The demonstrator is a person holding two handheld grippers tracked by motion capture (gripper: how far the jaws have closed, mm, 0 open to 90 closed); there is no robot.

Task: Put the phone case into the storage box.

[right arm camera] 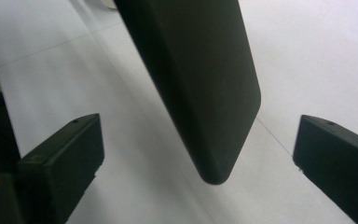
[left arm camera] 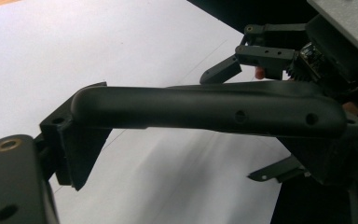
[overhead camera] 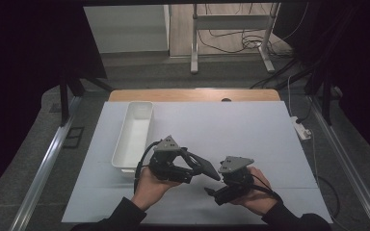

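The flat, matte black rectangular case with rounded corners (overhead camera: 203,166) hangs above the pale table sheet (overhead camera: 250,130), clamped by one end between the jaws of the left gripper (overhead camera: 189,169); its smooth edge with small holes (left arm camera: 205,108) runs crosswise in front of them. Its free rounded end (right arm camera: 205,88) reaches into the gap between the wide-parted jaws of the right gripper (overhead camera: 212,191), touching neither. Both hands grip from below, angled toward each other. A white oblong plastic tray (overhead camera: 131,139) sits beyond the left gripper.
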